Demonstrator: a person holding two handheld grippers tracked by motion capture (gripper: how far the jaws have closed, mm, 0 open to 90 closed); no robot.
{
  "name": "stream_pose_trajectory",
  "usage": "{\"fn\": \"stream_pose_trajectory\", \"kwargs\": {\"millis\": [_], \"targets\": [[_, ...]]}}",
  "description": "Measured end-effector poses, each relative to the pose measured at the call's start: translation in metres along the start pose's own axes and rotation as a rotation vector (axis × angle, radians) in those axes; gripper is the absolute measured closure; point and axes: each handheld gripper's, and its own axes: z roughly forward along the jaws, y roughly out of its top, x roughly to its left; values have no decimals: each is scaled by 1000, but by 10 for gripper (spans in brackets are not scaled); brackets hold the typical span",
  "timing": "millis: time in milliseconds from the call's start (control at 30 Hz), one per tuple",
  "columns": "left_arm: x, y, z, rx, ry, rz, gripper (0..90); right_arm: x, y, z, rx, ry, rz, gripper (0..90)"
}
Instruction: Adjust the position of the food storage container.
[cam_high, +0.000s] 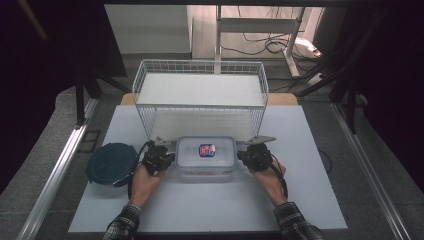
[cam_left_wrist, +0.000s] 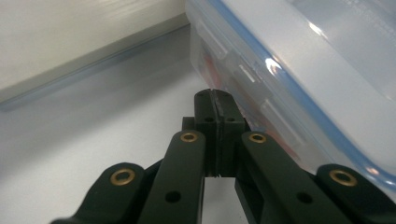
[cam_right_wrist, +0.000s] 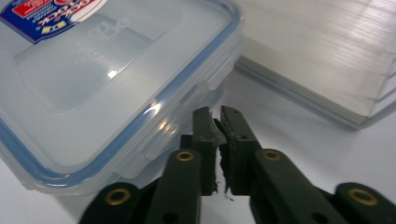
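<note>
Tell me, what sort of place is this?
Probably a lab or workshop test bench, not a kitchen: a white board between metal rails, loose cables on the floor, and a staged plastic food box before a wire basket.

I count one clear lidded container (cam_high: 205, 156) on the surface (cam_high: 210, 205), with one red-and-blue label (cam_high: 207, 150) on its lid. One white wire basket (cam_high: 200, 95) stands behind it. One dark round lid (cam_high: 111, 163) lies at the left. Two tongs: left tongs (cam_high: 167, 159), right tongs (cam_high: 245, 156).
</note>
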Motion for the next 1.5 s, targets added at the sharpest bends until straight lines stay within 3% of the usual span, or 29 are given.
{"fn": "stream_pose_trajectory", "kwargs": {"millis": [67, 100, 133, 167, 233, 367, 467, 533, 600, 633, 667, 800, 933, 1000, 1200, 1500], "targets": [[0, -3, -2, -4, -24, -18, 900, 1, -1, 0, 8, 13, 9, 882], [-3, -5, -2, 20, -57, 1, 900, 4, 0, -1, 20, 3, 3, 888], [-3, -5, -2, 20, -57, 1, 900, 4, 0, -1, 20, 3, 3, 888], [-10, -8, -4, 21, -13, 30, 900, 9, -1, -3, 32, -10, -8, 891], [-12, -8, -7, 17, -11, 26, 900, 11, -1, -4, 35, -14, -12, 891], [-14, -12, -14, 6, -40, 3, 900, 16, -6, -12, 44, 0, -17, 892], [-15, -15, -16, 7, -47, 16, 900, 21, -9, -15, 54, -2, -36, 891], [-12, -13, -15, 12, -49, 4, 900, 20, -9, -15, 55, 7, -30, 890], [-6, -9, -12, 8, 14, -6, 900, 16, -7, -14, 53, 29, -2, 870], [2, -5, -9, -35, -14, -48, 900, 13, -5, -14, 41, 5, 1, 865], [6, -2, -8, -57, -38, -58, 900, 10, -3, -13, 27, 5, 13, 860], [9, 7, -1, -65, -18, -39, 900, 1, 4, -7, -9, 17, 43, 859], [11, 6, 2, -68, -45, -68, 900, -1, 5, 4, 30, 27, 35, 891], [6, 4, -1, -50, -43, -63, 900, 3, 6, 3, 43, 1, 1, 893], [-5, -3, -7, -34, -41, -64, 900, 8, 2, -5, 64, -6, -7, 894], [-28, -26, -27, -10, -49, -56, 900, 32, -17, -29, 96, -7, -52, 894]]}}
